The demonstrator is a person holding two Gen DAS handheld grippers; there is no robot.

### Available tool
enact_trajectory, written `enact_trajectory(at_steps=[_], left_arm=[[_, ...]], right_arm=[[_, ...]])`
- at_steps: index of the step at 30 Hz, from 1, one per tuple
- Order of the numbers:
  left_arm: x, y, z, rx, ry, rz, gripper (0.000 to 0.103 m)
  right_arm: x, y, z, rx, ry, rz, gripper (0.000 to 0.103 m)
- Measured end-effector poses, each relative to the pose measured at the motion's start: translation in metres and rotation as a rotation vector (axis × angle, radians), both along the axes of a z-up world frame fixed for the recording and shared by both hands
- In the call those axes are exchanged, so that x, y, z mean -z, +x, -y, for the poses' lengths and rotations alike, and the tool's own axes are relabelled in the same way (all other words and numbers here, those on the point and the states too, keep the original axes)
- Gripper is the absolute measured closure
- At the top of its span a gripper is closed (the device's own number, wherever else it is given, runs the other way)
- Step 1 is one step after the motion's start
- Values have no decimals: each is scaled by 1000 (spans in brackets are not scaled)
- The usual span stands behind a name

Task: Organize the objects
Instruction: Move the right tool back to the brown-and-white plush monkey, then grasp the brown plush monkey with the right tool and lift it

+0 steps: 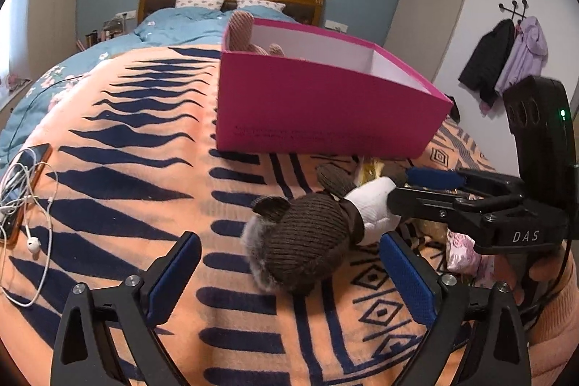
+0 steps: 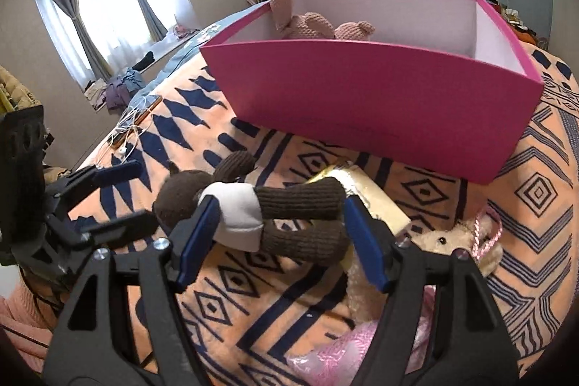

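A brown knit soft toy [image 1: 300, 248] with a white middle [image 2: 237, 208] lies on the orange patterned blanket, in front of the pink box [image 1: 325, 107]. My left gripper [image 1: 291, 277] is open, its blue pads on either side of the toy's head with a gap on both sides. My right gripper [image 2: 282, 234] is open around the toy's white middle and brown legs, with the pads close beside them. Each gripper shows in the other's view: the right gripper [image 1: 400, 187] at the toy's middle, the left gripper [image 2: 146, 190] at its head. A pink knit toy [image 2: 315, 24] lies inside the box.
A gold flat box [image 2: 376, 198] lies under the toy's legs. Beside it are a cream plush [image 2: 445, 241] and a pink fabric bag [image 2: 343, 346]. A phone with white earphones [image 1: 25, 183] lies at the blanket's left edge. Coats [image 1: 506, 60] hang on the right wall.
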State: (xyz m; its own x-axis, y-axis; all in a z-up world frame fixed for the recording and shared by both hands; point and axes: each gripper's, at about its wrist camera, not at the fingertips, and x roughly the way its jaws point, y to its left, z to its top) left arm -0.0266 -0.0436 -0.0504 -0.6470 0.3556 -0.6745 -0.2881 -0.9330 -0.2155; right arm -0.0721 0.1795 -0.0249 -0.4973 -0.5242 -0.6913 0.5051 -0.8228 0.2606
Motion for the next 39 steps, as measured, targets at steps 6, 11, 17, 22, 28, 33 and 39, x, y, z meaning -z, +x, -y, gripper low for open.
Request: enact_trajectory(at_steps=[6, 11, 17, 22, 28, 33, 39], left_arm=[[8, -1, -3, 46, 30, 74, 45], [7, 0, -5, 49, 32, 84, 46], [3, 0, -15, 63, 25, 79, 46], [0, -1, -13, 75, 72, 92, 46], [-15, 0, -19, 89, 63, 61, 46], [-42, -2, -26, 111, 56, -2, 46], [-76, -16, -36, 125, 28, -79, 46]], right_arm=[[2, 3, 5, -42, -13, 6, 28], [2, 4, 3, -57, -21, 3, 28], [6, 8, 11, -126, -28, 36, 50], [8, 10, 4, -106, -37, 38, 57], [-7, 21, 1, -107, -26, -10, 59], [-32, 24, -7, -98, -41, -62, 59], [-64, 21, -16, -77, -70, -124, 59]])
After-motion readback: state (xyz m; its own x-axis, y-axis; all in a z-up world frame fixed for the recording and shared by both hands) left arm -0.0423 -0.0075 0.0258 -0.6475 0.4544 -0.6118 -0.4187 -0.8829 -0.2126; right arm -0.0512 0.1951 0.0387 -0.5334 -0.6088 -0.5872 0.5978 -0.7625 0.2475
